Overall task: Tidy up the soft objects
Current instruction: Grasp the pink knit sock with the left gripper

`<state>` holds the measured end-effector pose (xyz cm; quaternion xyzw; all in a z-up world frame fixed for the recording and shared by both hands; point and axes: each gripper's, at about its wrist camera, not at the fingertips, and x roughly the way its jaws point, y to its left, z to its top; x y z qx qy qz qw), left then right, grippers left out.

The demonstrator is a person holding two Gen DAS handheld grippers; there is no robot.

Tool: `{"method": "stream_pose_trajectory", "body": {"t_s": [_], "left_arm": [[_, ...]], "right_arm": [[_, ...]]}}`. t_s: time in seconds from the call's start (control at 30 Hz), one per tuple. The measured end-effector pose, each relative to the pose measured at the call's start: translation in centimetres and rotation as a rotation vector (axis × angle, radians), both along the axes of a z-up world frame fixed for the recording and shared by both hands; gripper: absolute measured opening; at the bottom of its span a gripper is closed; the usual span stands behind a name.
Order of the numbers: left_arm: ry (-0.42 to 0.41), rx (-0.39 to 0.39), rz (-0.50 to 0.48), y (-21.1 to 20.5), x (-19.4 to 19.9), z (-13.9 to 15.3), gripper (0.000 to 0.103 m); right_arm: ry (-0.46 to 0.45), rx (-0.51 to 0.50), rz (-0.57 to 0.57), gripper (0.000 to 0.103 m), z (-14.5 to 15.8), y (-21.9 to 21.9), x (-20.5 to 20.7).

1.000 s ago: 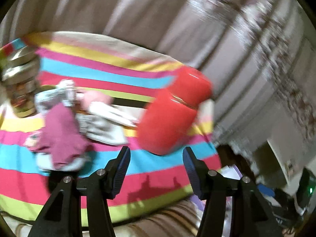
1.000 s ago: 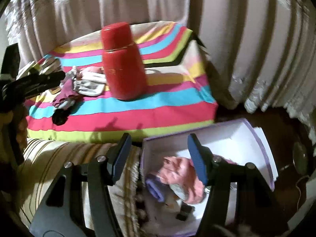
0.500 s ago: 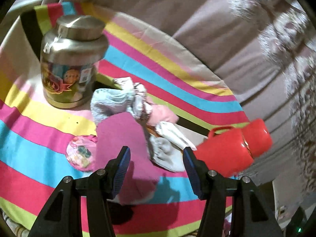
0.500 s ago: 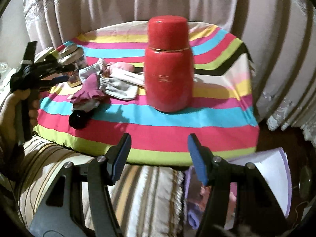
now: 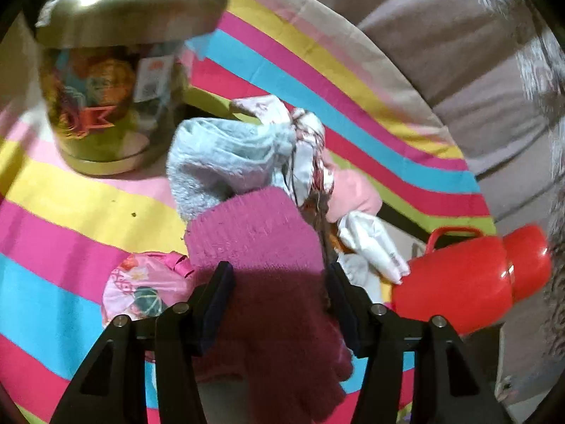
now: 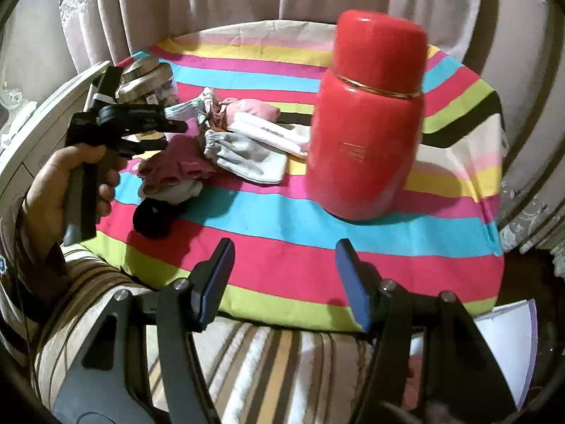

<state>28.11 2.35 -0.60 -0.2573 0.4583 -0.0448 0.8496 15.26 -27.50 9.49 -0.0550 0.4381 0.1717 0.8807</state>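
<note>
Both grippers gape, holding nothing. Left gripper [image 5: 279,291] has dropped close over the magenta knit glove [image 5: 254,236] atop the sock pile at ten o'clock from the red flask [image 6: 367,113]; a grab looks imminent. Right gripper [image 6: 284,272] hangs back.

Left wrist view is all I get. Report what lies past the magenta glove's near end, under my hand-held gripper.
Observer: A black soft item lies on the striped cloth, just nearer the table edge than the magenta glove.
Operator: Now report the other hand-held gripper.
Observer: The right hand-held gripper is open and empty, over the table's near edge.
Operator: Name anything off the table.
Observer: A white box sits low, beyond the table's near right corner. Its contents are mostly hidden.
</note>
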Motion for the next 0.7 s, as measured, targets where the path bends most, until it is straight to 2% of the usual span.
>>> {"method": "stream_pose_trajectory", "body": {"t_s": [0.03,0.2,0.47,0.7], "left_arm": [[0.003,0.044,-0.007,-0.3,0.0,-0.1,0.027],[-0.028,0.05,-0.003,0.4,-0.7,0.3,0.016],[-0.087,0.008,0.041,2.3,-3.2,2.0,0.013],[-0.135,0.016,0.118,3.8,-5.8,3.0,0.013]], "right_arm": [[0.002,-0.003,0.006,0.063,-0.1,0.4,0.2],[0.008,-0.028,0.034,0.063,-0.9,2.1,1.2],[0.01,-0.033,0.042,0.063,-1.2,3.8,2.7],[-0.007,-0.047,0.063,0.064,-1.2,6.5,5.0]]}}
